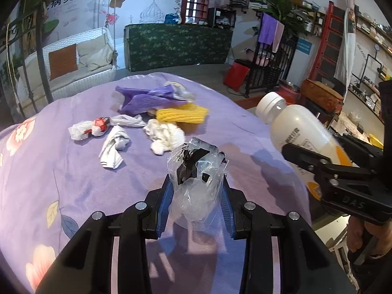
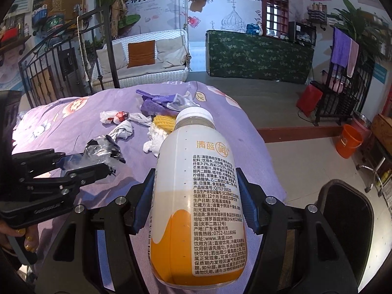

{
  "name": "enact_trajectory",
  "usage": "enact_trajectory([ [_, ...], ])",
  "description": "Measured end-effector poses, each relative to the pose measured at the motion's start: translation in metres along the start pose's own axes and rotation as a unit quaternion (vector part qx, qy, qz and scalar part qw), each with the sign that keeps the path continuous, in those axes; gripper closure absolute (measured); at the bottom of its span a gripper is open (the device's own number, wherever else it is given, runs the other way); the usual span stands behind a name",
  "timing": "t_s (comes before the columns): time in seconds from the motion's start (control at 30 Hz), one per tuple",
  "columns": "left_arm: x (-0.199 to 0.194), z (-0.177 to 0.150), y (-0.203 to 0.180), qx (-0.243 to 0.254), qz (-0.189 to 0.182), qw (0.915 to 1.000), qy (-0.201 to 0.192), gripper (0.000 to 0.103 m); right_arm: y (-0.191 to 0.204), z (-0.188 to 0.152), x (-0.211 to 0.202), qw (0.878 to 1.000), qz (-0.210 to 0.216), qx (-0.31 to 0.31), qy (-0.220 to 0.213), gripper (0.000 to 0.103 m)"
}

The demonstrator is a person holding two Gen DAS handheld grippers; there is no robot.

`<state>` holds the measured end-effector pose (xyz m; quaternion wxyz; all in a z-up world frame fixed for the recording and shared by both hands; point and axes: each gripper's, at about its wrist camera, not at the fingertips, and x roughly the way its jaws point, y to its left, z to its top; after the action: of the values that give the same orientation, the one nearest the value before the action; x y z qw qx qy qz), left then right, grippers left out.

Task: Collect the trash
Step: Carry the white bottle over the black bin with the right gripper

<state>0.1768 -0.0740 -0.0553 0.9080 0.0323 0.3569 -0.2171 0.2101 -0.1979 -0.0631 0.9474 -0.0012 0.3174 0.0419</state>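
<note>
Bottle (image 2: 196, 196) base behind gripper body

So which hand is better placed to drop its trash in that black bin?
Right. The right tongs holding the bottle are beside the black bin; the left tongs are over the bed.

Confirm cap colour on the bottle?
White cap on the bottle; clearest in the right wrist view.

scrap pile (image 1: 152, 120) mid-bed, bare purple bedspread (image 1: 73, 183) nearer
</note>
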Motion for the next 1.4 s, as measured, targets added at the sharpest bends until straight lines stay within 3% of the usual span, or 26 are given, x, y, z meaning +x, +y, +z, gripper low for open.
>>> enact_trajectory([
  [0.33, -0.01, -0.004, -0.053, 0.029, -0.051, 0.9981, -0.017, 0.067, -0.042, -0.021, -0.034, 0.999, -0.037, 0.037, -0.008, 0.041],
  [0.7, 0.002, -0.004, -0.116, 0.076, -0.12, 0.9898, -0.009, 0.067, -0.12, -0.048, -0.058, 0.987, -0.117, 0.11, 0.009, 0.041],
  [0.83, 0.016, -0.005, -0.13, 0.086, -0.144, 0.9859, 0.01, 0.067, -0.153, -0.059, -0.054, 0.982, -0.135, 0.126, 0.036, 0.041],
  [0.93, 0.022, -0.005, -0.139, 0.09, -0.154, 0.9838, 0.018, 0.067, -0.185, -0.071, -0.038, 0.973, -0.15, 0.153, 0.084, 0.041],
  [1.17, 0.034, -0.008, -0.156, 0.104, -0.165, 0.98, 0.037, 0.067, -0.252, -0.105, 0.009, 0.939, -0.141, 0.254, 0.185, 0.041],
  [1.4, 0.038, -0.012, -0.166, 0.111, -0.169, 0.9783, 0.046, 0.067, -0.276, -0.116, 0.052, 0.915, -0.163, 0.251, 0.27, 0.041],
])
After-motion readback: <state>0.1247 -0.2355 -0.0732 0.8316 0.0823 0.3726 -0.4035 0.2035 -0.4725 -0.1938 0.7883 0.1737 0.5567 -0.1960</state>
